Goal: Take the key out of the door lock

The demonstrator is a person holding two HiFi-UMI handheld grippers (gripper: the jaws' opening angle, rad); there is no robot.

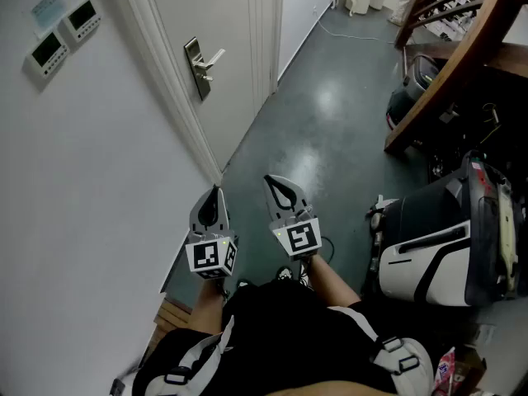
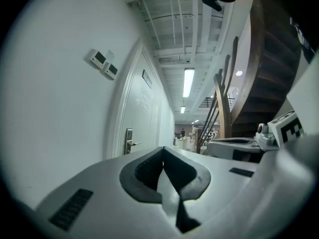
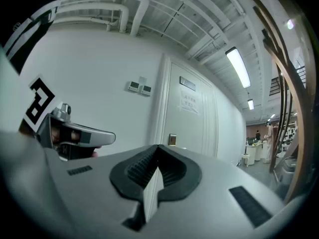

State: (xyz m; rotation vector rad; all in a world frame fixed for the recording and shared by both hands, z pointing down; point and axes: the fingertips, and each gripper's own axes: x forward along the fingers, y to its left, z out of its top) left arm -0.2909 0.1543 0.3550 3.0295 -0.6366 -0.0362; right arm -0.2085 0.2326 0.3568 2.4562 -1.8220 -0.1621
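Observation:
The pale door (image 1: 223, 23) stands in the wall ahead on the left, with a metal lock plate and lever handle (image 1: 200, 66) on it. I cannot make out a key at this distance. My left gripper (image 1: 217, 190) and right gripper (image 1: 271, 180) are held side by side, well short of the door, both shut with nothing between the jaws. The left gripper view has its shut jaws (image 2: 163, 151) level, with the lock plate (image 2: 129, 142) small and far off. From the right gripper (image 3: 158, 148) the lock plate (image 3: 172, 140) is just as distant, and the left gripper (image 3: 65, 133) is beside it.
Two wall control panels (image 1: 64, 33) hang left of the door frame. A wooden staircase (image 1: 462, 48) rises on the right, with a white and black machine (image 1: 437, 250) on the floor below it. A dark green floor (image 1: 322, 122) runs along the corridor.

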